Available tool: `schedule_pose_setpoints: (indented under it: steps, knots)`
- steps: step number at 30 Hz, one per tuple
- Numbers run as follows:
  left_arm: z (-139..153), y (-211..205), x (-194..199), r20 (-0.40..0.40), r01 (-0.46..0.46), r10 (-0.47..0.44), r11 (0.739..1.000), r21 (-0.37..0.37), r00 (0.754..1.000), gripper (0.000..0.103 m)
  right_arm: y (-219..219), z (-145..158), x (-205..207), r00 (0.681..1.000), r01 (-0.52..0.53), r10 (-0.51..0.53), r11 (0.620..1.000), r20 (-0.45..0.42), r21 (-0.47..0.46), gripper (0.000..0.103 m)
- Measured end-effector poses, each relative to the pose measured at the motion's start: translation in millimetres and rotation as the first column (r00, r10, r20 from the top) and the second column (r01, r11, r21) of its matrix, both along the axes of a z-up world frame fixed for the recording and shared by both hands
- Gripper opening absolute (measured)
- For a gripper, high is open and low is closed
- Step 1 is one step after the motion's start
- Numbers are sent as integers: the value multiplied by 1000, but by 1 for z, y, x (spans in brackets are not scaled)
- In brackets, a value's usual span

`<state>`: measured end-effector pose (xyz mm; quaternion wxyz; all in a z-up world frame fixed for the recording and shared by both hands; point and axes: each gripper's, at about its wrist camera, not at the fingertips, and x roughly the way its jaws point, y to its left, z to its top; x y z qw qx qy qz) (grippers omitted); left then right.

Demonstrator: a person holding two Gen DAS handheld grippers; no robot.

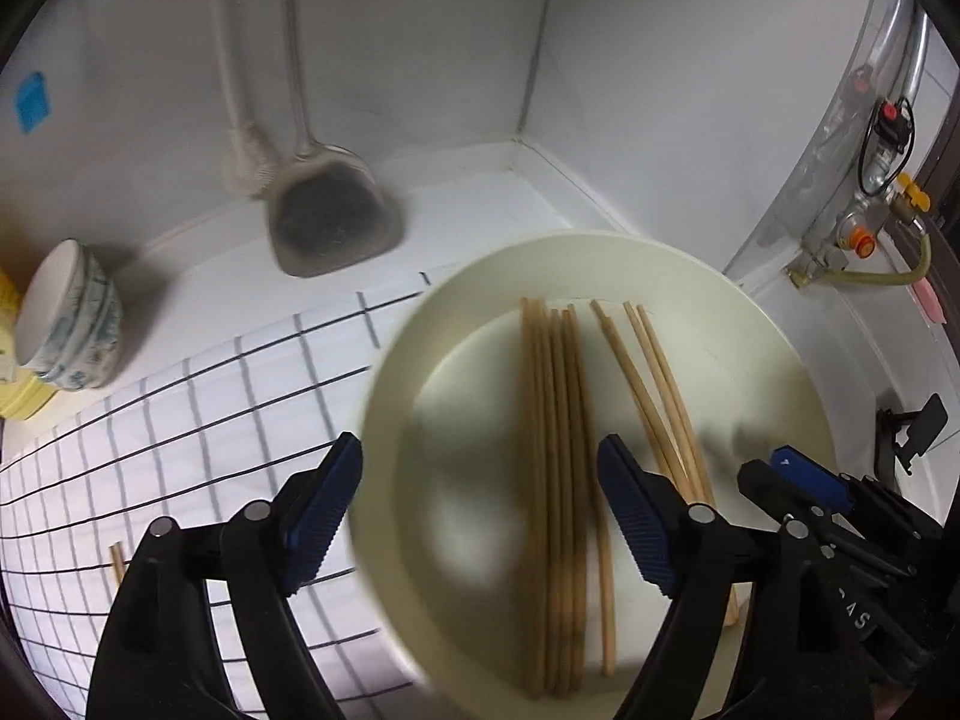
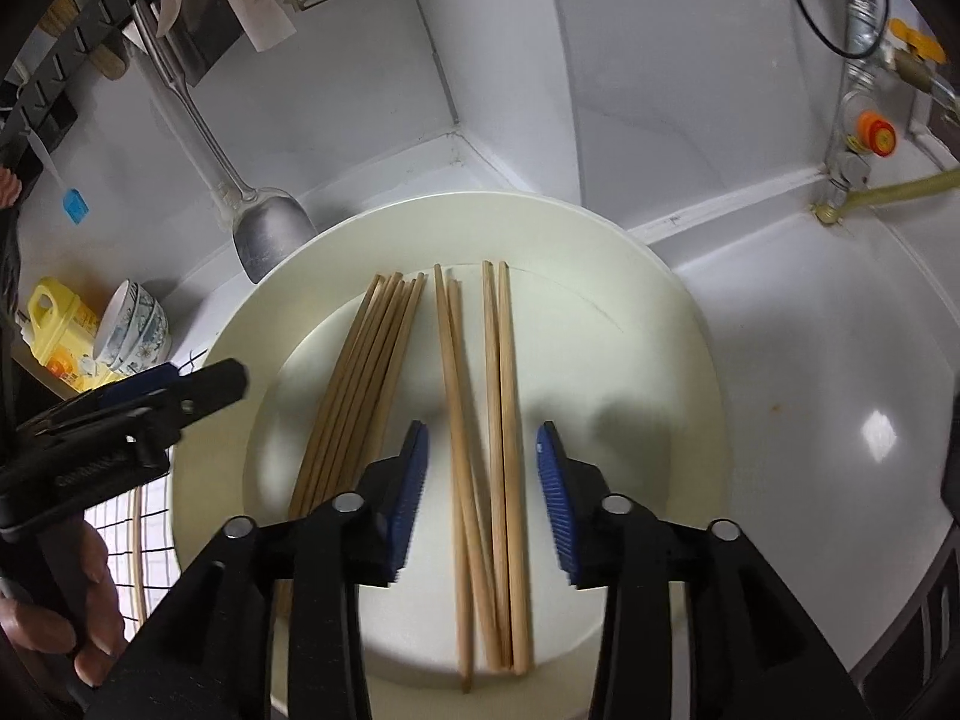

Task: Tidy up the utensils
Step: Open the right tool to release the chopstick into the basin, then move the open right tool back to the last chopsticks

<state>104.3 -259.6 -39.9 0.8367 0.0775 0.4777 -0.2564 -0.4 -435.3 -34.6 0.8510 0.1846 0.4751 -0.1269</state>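
Note:
A cream plate (image 1: 456, 360) (image 2: 648, 360) holds several wooden chopsticks. One bundle (image 1: 555, 468) (image 2: 360, 384) lies on its left half, a looser group (image 1: 654, 384) (image 2: 498, 456) on its right. My left gripper (image 1: 480, 510) is open over the plate's left rim, its jaws wide apart around the bundle's near ends. My right gripper (image 2: 483, 492) is open just above the plate, its jaws either side of the looser group. It also shows in the left wrist view (image 1: 798, 480). The left gripper also shows in the right wrist view (image 2: 180, 387).
A metal spatula (image 1: 330, 222) (image 2: 270, 234) hangs on the white wall behind. Stacked patterned bowls (image 1: 72, 324) (image 2: 132, 330) and a yellow container (image 2: 57, 324) stand left. A checked cloth (image 1: 198, 420) lies under the plate's left. Gas valves and hose (image 1: 864, 240) are right.

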Motion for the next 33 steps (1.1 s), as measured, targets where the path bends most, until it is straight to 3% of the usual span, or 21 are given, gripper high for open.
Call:
schedule_pose_setpoints:
  steps: [5,20,33]
  knots:
    - [11,24,-11,3,-17,17,1000,7,1000,89,18,8,-14,1000,-1,1,1000,18,-6,44]
    - [34,128,-46,75,-58,55,998,35,996,96,117,40,-33,997,-68,69,997,36,-21,63]
    - [28,226,-61,50,-152,151,988,30,987,96,206,48,-40,989,-144,145,989,26,-29,68]
